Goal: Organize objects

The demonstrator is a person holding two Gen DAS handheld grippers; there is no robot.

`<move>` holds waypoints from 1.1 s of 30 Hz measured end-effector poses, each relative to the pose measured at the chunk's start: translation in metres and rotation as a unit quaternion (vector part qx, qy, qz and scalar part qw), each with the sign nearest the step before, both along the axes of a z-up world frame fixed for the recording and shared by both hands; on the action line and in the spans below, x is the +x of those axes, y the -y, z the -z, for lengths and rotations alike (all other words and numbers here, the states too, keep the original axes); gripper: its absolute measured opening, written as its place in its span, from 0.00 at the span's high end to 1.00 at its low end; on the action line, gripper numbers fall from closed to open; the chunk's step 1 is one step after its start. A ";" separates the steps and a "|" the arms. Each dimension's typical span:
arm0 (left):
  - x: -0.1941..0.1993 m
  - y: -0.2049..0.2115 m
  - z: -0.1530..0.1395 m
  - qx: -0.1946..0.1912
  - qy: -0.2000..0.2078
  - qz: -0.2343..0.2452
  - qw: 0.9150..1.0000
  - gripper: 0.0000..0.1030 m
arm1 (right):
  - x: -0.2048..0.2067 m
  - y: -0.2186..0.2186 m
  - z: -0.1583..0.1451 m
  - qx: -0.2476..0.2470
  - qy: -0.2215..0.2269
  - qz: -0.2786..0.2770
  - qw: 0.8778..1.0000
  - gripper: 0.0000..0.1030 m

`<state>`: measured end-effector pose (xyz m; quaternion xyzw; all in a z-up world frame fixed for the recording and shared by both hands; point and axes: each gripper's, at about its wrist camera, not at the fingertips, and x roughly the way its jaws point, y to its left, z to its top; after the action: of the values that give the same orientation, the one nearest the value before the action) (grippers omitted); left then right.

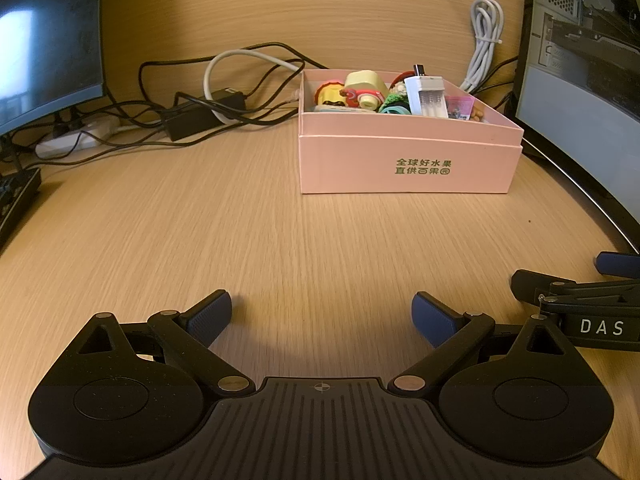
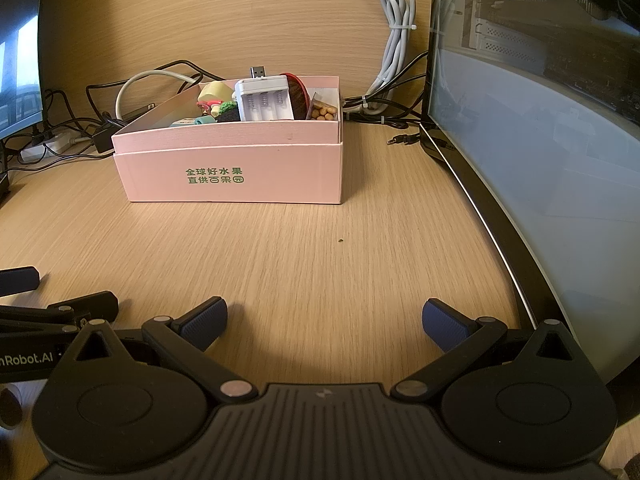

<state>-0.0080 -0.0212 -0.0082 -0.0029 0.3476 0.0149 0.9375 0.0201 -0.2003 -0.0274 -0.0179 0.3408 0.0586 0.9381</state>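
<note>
**Two empty grippers wait in front of a filled pink box**

Filling the bottom of the left wrist view, the left gripper (image 1: pixel 322 316) rests low over the bare wooden desk (image 1: pixel 280 240), its blue-padded fingers spread wide with nothing between them. At the lower right edge of that frame, part of the right gripper (image 1: pixel 580 300) shows just beside it. The right wrist view gives the same picture: the right gripper's own fingers are also spread wide and empty at the bottom of the frame.

Above centre and to the right in the left view sits an open pink box (image 1: pixel 408 160) with green printed characters on its front. It holds a jumble of small things: a white battery charger (image 1: pixel 426 96) standing on end, a cream-coloured toy (image 1: pixel 366 84), a small packet (image 1: pixel 460 107) and other pieces too crowded to name. A tangle of black and white cables (image 1: pixel 200 92) lies at the upper left, and a grey cable bundle (image 1: pixel 486 40) hangs at the upper right. A computer case (image 1: pixel 580 80) runs down the right edge.

No loose object is visible on the open desk, so collecting appears finished, or emptying not yet begun; the frames do not show which. If sorting goes on, the next move likely calls for reaching forward over the box's front wall and closing on one item, the tall charger being the easiest to grip.
</note>
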 end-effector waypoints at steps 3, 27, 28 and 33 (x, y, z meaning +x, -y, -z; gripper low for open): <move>0.000 0.001 0.000 0.001 0.000 -0.001 1.000 0.03 | 0.000 0.000 0.000 0.000 0.000 0.000 1.000 0.00; 0.003 0.000 0.001 0.002 0.000 0.002 1.000 0.02 | 0.000 0.000 0.000 0.000 0.000 0.000 1.000 0.00; 0.004 0.000 0.001 0.002 0.000 0.002 1.000 0.02 | 0.000 0.000 0.000 0.000 0.000 0.000 1.000 0.00; 0.005 0.000 0.001 0.002 0.000 0.004 1.000 0.03 | 0.000 0.000 -0.001 0.000 0.000 0.000 1.000 0.00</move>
<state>-0.0030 -0.0209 -0.0089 0.0001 0.3474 0.0114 0.9376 0.0196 -0.2000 -0.0269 -0.0179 0.3409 0.0585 0.9381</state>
